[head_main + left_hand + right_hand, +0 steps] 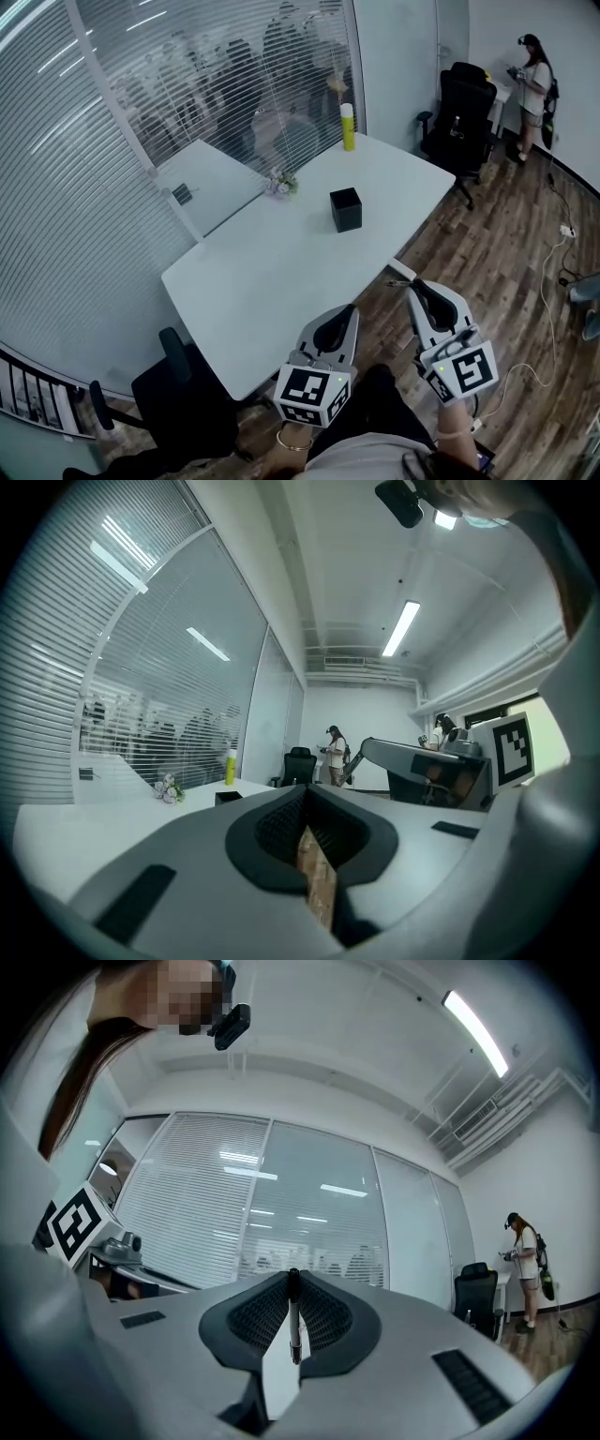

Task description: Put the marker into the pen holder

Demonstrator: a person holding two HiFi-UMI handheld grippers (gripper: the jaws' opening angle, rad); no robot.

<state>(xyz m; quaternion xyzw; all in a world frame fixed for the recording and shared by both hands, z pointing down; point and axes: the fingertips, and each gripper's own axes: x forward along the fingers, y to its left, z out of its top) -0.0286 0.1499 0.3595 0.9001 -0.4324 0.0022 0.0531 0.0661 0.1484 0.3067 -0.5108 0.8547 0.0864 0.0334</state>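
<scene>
While both grippers hang off the near edge of the white table (272, 272), the right gripper (292, 1283) is clamped on a slim marker (293, 1321), which lies along its jaws. The left gripper (306, 803) has its jaws pressed together, empty. The black pen holder (345, 208) stands mid-table, well apart from both

The table (281, 272) is white. On it the pen holder (345, 208) is black, and the bottle (348, 127) at the far end is yellow with a pale cap. The floor (506, 234) on the right is brown wood planks. The left gripper (349, 311) and right gripper (419, 286) are grey with black ribbed pads and black-and-white patterned cubes. The marker (293, 1314) is white with black ends. The far chair (464, 103) is black.
</scene>
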